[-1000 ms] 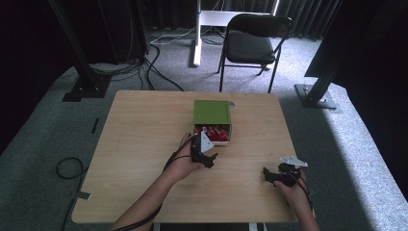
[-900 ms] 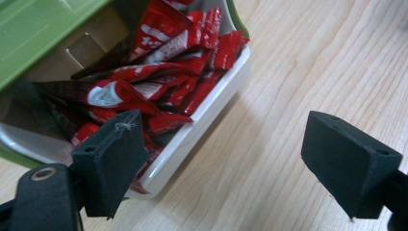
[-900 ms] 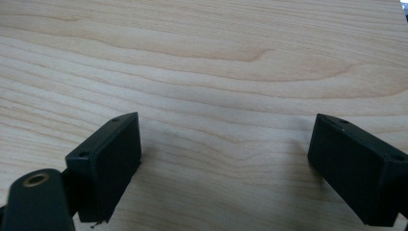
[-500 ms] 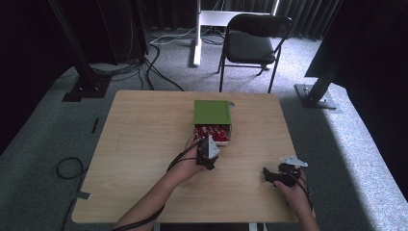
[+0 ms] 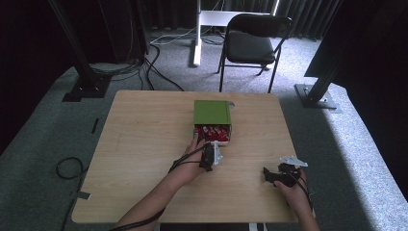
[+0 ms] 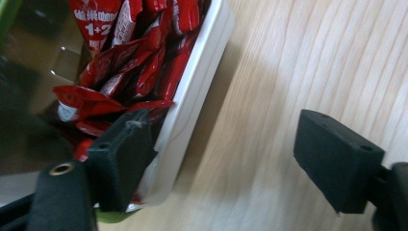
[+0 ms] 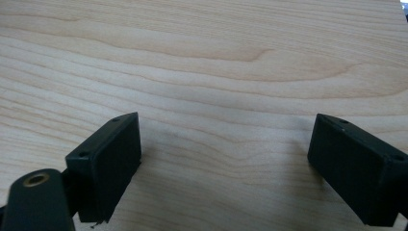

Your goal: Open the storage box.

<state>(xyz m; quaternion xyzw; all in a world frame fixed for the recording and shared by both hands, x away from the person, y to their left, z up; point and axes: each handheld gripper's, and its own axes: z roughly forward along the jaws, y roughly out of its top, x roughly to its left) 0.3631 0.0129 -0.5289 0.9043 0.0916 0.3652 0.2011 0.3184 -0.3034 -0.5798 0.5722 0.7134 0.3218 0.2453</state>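
A green box (image 5: 212, 112) lies at the table's far middle, its white inner tray (image 5: 224, 140) pulled out toward me and full of red sachets (image 5: 213, 131). My left gripper (image 5: 210, 153) hovers at the tray's near edge, open; in the left gripper view one jaw overlaps the white tray rim (image 6: 192, 91) by the red sachets (image 6: 130, 62), the other stands over bare wood. My right gripper (image 5: 275, 175) rests open near the table's front right, with nothing but wood grain between its jaws in the right gripper view.
The wooden table (image 5: 144, 144) has free room on its left half. A black folding chair (image 5: 252, 45) stands beyond the far edge. Cables (image 5: 67, 168) and dark stand bases (image 5: 84, 89) lie on the grey carpet at left.
My left gripper has moved right and forward, up to the near edge of the tray of sachets. The right gripper has stayed in place.
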